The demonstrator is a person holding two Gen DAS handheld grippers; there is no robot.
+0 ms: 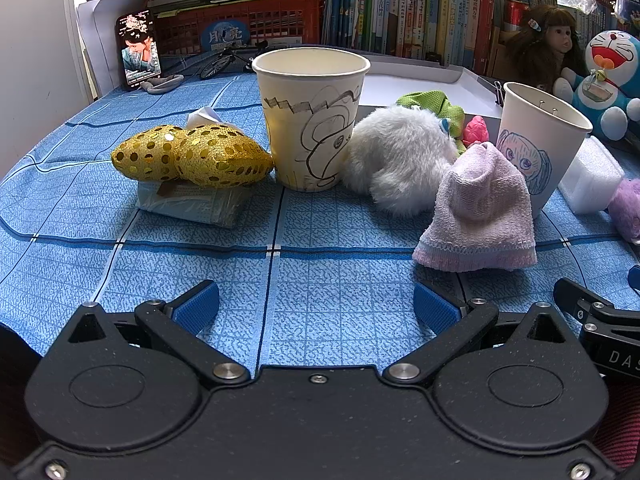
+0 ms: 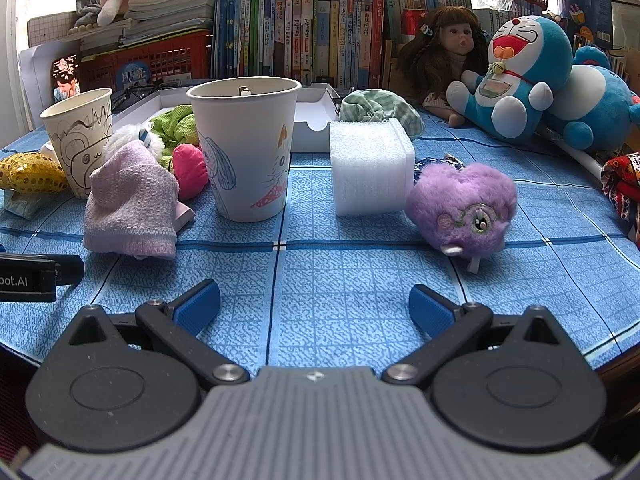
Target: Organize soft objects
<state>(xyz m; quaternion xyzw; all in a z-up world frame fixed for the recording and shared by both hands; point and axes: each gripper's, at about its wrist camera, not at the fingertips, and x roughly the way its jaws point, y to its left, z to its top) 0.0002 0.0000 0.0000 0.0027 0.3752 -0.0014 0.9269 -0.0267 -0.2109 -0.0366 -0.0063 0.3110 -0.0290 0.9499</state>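
My left gripper [image 1: 316, 306] is open and empty above the blue cloth. Ahead of it stand a paper cup with a pencil drawing [image 1: 312, 118], a gold sequin toy [image 1: 192, 154] to its left, a white fluffy toy [image 1: 396, 156] to its right, and a pink knit hat [image 1: 478, 216] leaning by a second paper cup [image 1: 540, 140]. My right gripper [image 2: 314, 306] is open and empty. Ahead of it are the second cup [image 2: 246, 148], the pink hat [image 2: 132, 204], a white foam block [image 2: 370, 166] and a purple plush [image 2: 464, 206].
A white tray [image 2: 316, 114] lies behind the cups, with a green cloth [image 1: 436, 106] and a pink soft toy [image 2: 190, 170] near it. A doll [image 2: 444, 52] and Doraemon plushes [image 2: 520, 76] sit at the back right. Books [image 2: 304, 28] line the back. The left gripper's side [image 2: 28, 278] shows at left.
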